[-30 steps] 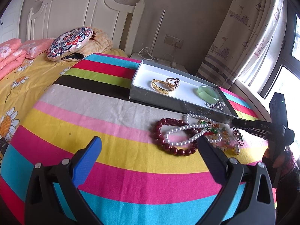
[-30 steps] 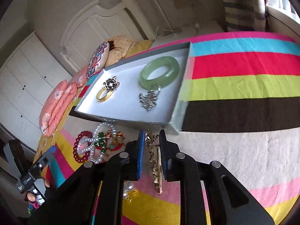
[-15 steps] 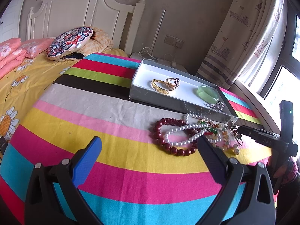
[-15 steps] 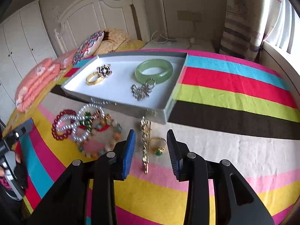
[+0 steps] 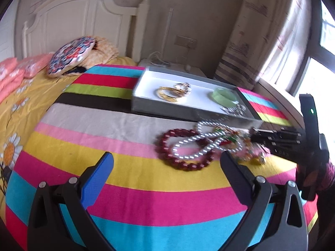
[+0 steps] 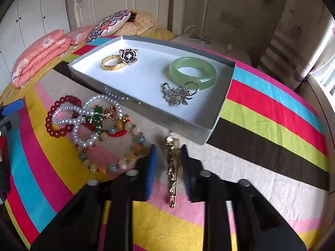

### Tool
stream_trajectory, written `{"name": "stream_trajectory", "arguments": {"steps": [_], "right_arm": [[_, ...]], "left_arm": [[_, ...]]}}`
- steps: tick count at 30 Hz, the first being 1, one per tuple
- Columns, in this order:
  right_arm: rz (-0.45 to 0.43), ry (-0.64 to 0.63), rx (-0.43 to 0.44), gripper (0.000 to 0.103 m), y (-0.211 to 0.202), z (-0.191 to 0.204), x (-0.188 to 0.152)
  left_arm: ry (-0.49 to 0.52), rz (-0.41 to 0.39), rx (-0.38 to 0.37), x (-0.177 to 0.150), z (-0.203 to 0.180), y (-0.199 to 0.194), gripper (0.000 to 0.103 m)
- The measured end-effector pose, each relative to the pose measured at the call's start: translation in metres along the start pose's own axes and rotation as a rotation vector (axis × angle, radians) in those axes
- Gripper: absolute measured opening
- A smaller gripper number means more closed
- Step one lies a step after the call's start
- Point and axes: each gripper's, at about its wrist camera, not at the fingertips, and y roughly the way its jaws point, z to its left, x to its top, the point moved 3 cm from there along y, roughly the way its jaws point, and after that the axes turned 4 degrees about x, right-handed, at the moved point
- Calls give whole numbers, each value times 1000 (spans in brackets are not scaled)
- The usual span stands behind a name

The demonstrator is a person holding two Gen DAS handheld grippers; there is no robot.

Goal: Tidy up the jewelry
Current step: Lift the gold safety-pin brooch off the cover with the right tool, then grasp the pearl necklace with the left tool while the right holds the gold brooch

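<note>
A grey box with a white inside [image 6: 222, 113] [image 5: 138, 87] lies on the striped bedspread and holds a gold bangle [image 6: 112, 62], a black flower brooch [image 6: 128, 56], a green jade bangle [image 6: 192, 72] and a silver brooch [image 6: 177, 93]. In front of it lie a dark red bead bracelet [image 6: 56, 125] [image 5: 180, 163], a pearl string [image 6: 88, 119] [image 5: 196, 144] and a yellow-green bead bracelet [image 6: 113, 163]. My right gripper [image 6: 167, 159] is open, low over the bed, with a gold brooch pin [image 6: 172, 167] lying between its fingers. My left gripper [image 5: 167, 171] is open and empty, short of the beads.
Pink pillows [image 6: 39, 52] and a patterned round cushion [image 6: 108, 25] lie by the white headboard [image 5: 83, 25]. A curtain [image 5: 261, 41] and a window are at the right. The right gripper's body shows in the left wrist view [image 5: 293, 144].
My right gripper has let go of the gold pin, swung back level, then dropped lower with its fingers on either side of the pin. The left gripper has shifted only slightly.
</note>
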Motion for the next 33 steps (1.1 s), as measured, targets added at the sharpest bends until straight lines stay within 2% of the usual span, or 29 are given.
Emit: {"name": "stream_trajectory", "arguments": {"steps": [8, 13, 16, 18, 20, 25, 28, 29, 30, 33], "right_arm": [[-164, 110, 42, 16, -54, -9, -24], [-214, 169, 68, 16, -82, -15, -53], [-242, 192, 88, 16, -93, -12, -69], [-258, 206, 102, 16, -97, -12, -76], [-261, 226, 114, 16, -96, -13, -81], [-252, 240, 114, 16, -94, -14, -79], [-248, 234, 109, 16, -93, -12, -80], [-242, 234, 108, 16, -92, -12, -79], [-237, 234, 108, 16, -91, -11, -79], [-214, 227, 106, 17, -86, -11, -78]], "left_arm": [[316, 29, 15, -2, -80, 16, 101], [450, 4, -5, 7, -107, 22, 99], [484, 41, -42, 23, -105, 36, 82], [504, 80, -74, 30, -101, 45, 60], [568, 106, -62, 32, -101, 53, 52], [711, 129, -39, 25, -107, 68, 48], [695, 160, -50, 25, -103, 80, 38], [684, 177, -63, 24, -102, 84, 29], [674, 201, -84, 22, -100, 89, 26], [674, 190, -88, 18, -100, 91, 23]]}}
